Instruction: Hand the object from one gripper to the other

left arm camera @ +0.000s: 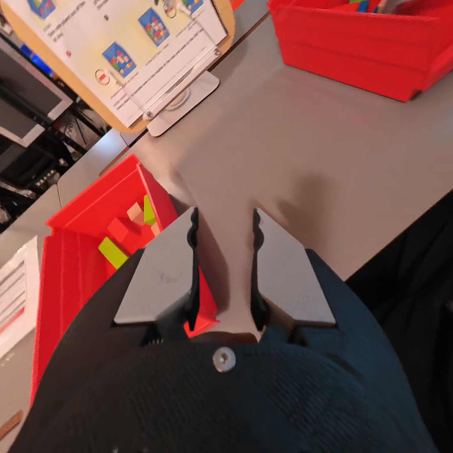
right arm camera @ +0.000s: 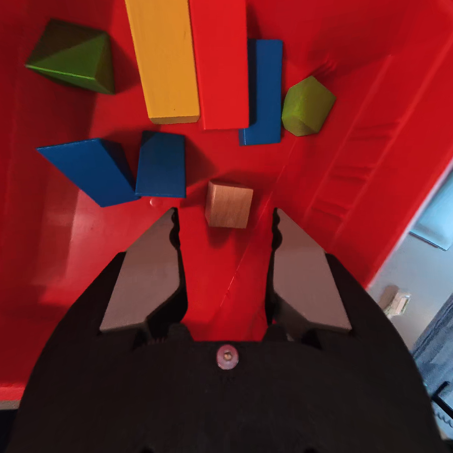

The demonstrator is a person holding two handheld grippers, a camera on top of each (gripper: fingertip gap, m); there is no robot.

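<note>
My right gripper point(right arm camera: 225, 211) is open and empty, hovering inside a red bin point(right arm camera: 367, 171) of wooden blocks. A plain wooden cube point(right arm camera: 229, 204) lies just ahead of the fingertips, between their lines. Around it lie two blue blocks point(right arm camera: 160, 165), a blue L-shaped block point(right arm camera: 264, 98), a long yellow block point(right arm camera: 164, 61), a long red block point(right arm camera: 220, 63) and two green blocks point(right arm camera: 306, 105). My left gripper point(left arm camera: 225, 212) is open and empty above the grey table point(left arm camera: 294, 159), beside another red bin point(left arm camera: 81, 220) holding green, red and pale blocks.
A second red bin point(left arm camera: 367, 49) stands at the table's far right in the left wrist view. An instruction sheet on a stand point(left arm camera: 122, 61) stands at the back left. A paper sheet point(left arm camera: 14, 289) lies at the left edge. The table's front edge point(left arm camera: 392, 232) runs at right. The gap from one gripper's tips to the other's is roughly 50 cm.
</note>
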